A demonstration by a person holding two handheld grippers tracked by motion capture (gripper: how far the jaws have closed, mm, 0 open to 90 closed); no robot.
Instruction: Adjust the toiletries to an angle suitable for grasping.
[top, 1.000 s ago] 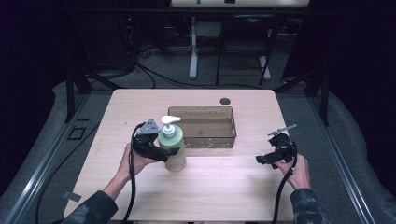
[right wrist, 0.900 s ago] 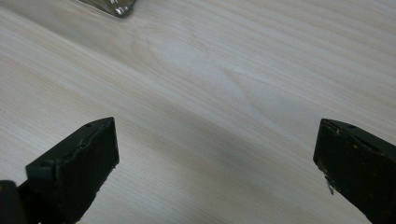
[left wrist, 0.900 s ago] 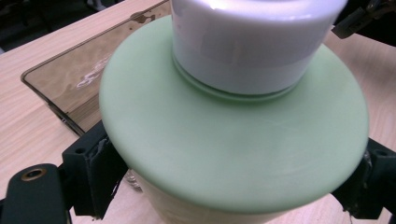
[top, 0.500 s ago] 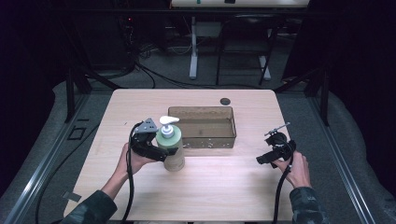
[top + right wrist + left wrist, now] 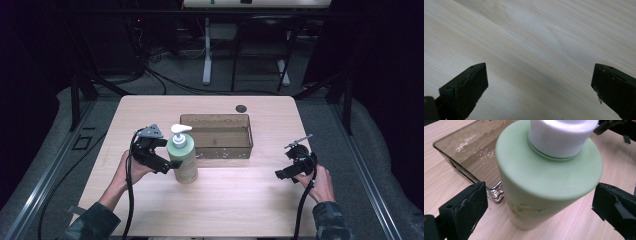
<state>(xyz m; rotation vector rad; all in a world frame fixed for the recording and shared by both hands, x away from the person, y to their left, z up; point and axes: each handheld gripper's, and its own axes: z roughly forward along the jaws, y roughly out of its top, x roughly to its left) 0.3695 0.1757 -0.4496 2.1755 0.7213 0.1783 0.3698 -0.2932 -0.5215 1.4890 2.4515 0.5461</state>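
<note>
1. The pale green plastic pump bottle with a white dispenser top (image 5: 183, 159) stands upright on the light wooden table (image 5: 235, 200), its long axis vertical, between the spread jaws of the left gripper (image 5: 537, 202), with gaps on both sides.
2. The right gripper (image 5: 290, 170) hovers well apart, jaws spread over bare wood.
3. The smoky transparent rectangular plastic tray (image 5: 220, 135) just behind the bottle looks empty.

Dark room; overhead light falls on the pale wooden table (image 5: 225, 200), surroundings nearly black. High view soft, grainy. Glare on the clear brownish plastic tray (image 5: 469, 157). Right gripper view slightly blurred.
</note>
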